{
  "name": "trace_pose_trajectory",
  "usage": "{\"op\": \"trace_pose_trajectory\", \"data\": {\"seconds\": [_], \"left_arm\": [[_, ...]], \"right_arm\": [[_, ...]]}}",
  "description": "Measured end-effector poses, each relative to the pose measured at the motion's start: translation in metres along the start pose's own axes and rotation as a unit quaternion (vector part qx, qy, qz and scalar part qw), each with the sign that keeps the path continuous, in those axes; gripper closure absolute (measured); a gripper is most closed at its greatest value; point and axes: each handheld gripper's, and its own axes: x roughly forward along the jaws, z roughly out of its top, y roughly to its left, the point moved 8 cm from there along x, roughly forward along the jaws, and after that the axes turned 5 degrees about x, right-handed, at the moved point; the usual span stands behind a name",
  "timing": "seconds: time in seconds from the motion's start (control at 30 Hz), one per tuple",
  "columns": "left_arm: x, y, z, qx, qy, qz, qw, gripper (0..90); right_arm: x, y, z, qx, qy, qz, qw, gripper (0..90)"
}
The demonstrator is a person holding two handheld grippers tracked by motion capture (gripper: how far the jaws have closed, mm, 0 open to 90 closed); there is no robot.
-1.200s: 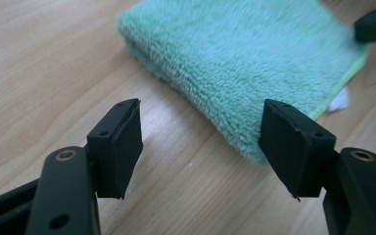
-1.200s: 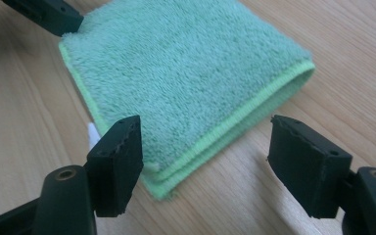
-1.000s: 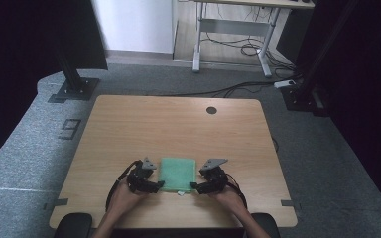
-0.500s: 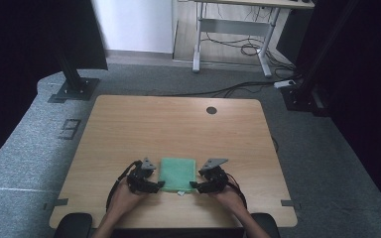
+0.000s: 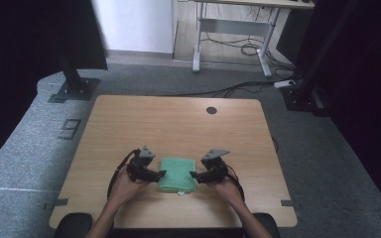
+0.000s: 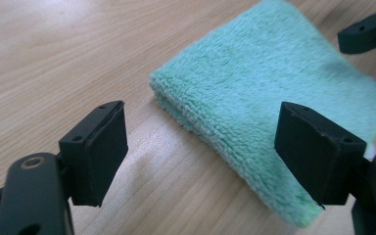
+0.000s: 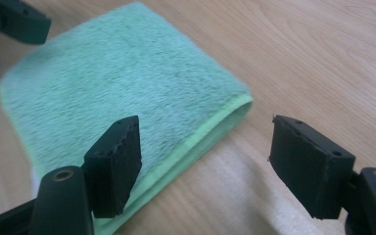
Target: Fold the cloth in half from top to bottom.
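Folded green towel point(image 5: 177, 174): we log it flat on the table point(image 5: 178, 124), long axis 12-to-6. Left gripper point(image 5: 159, 173) at its 9, right gripper point(image 5: 192, 175) at its 3, equally near; both jaws just opened wide, empty.

mint-green towel point(image 5: 177, 174) — pale wood-grain table point(image 5: 178, 124)

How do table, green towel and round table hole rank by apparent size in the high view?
1. table
2. green towel
3. round table hole, far smaller than the other two; no close calls.
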Motion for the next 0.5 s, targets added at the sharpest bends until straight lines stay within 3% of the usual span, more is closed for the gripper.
{"op": "trace_pose_trajectory", "data": {"seconds": [0.2,0.5], "left_arm": [[0.014,-0.002,-0.015,0.018,0.034,0.027,0.9989,17.8],[0.022,0.003,-0.016,0.012,0.030,0.036,0.9988,15.8]], "right_arm": [[0.008,0.002,-0.007,-0.011,0.018,-0.009,0.9997,25.8],[0.014,-0.002,-0.011,-0.019,0.025,-0.030,0.9990,24.1]]}}
